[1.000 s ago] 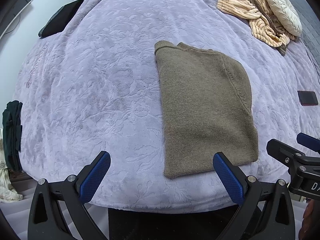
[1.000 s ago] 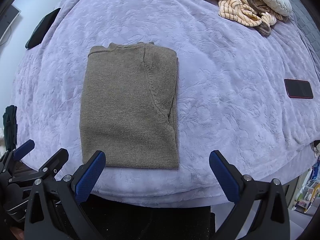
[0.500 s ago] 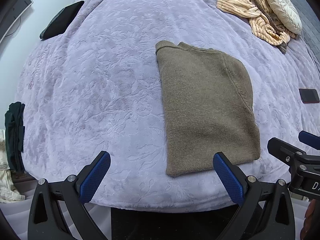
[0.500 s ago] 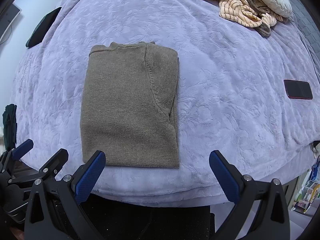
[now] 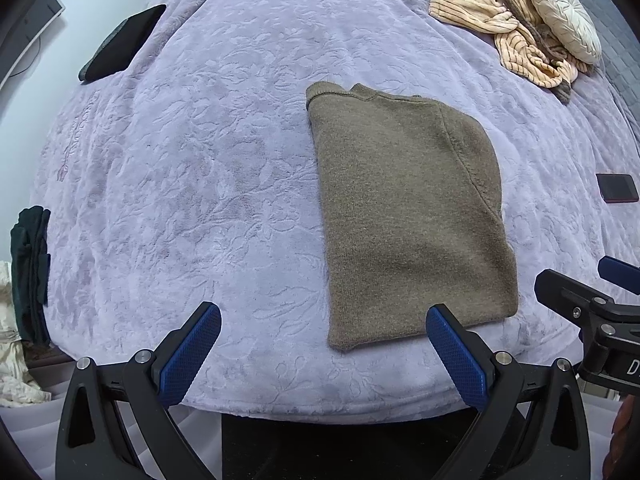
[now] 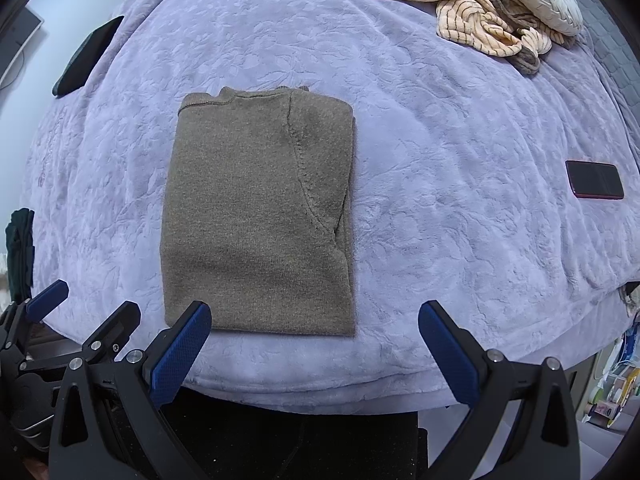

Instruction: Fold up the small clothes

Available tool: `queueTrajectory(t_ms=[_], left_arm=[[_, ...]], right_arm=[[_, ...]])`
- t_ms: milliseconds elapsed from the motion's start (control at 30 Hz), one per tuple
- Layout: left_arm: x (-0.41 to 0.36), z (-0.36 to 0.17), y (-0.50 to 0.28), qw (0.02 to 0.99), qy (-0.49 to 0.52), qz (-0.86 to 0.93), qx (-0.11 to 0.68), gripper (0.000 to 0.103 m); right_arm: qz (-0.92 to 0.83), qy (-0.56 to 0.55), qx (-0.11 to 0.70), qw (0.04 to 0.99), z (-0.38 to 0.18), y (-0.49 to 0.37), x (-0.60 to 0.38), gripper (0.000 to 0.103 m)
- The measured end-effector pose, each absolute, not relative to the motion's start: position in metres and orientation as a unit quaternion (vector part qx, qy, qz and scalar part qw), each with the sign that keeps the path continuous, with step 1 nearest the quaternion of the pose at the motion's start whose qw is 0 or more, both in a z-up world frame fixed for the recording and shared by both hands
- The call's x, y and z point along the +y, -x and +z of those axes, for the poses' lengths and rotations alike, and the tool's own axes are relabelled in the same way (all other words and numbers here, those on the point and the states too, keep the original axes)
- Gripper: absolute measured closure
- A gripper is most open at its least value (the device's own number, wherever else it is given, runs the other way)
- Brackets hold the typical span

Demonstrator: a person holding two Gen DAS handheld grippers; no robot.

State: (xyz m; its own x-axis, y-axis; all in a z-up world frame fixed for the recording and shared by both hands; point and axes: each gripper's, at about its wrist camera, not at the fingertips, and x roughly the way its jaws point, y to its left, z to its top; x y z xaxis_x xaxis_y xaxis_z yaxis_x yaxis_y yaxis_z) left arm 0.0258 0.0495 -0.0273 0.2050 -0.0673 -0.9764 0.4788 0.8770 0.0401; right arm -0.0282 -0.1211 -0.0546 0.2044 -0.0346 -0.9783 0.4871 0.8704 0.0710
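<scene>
An olive-brown knit sweater (image 5: 408,216) lies folded into a flat rectangle on the lilac blanket, collar at the far end; it also shows in the right wrist view (image 6: 256,220). My left gripper (image 5: 324,320) is open and empty, hovering at the bed's near edge, its right finger by the sweater's near hem. My right gripper (image 6: 314,324) is open and empty at the near edge, its left finger by the sweater's near left corner. Each gripper shows at the side of the other's view.
The lilac embossed blanket (image 5: 180,200) covers the bed. A striped cream garment (image 5: 492,20) and a round pillow (image 5: 560,12) lie at the far right. A red-edged phone (image 6: 594,180) lies at the right, a dark flat object (image 5: 120,44) far left, dark clothes (image 5: 28,272) hang left.
Both grippers have drifted very slightly; the sweater sits a touch lower in the views. Nothing was grasped or released.
</scene>
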Motion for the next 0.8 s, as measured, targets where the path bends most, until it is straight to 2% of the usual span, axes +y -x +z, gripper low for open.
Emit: queueTrajectory(t_ms=[800], left_arm=[[0.0538,-0.0279,-0.0186,0.766,-0.175,-0.172,0.595,0.000]], right_arm=[[-0.179,-0.185,0.603,0.755,-0.0532,0.0351,-0.1167,0.000]])
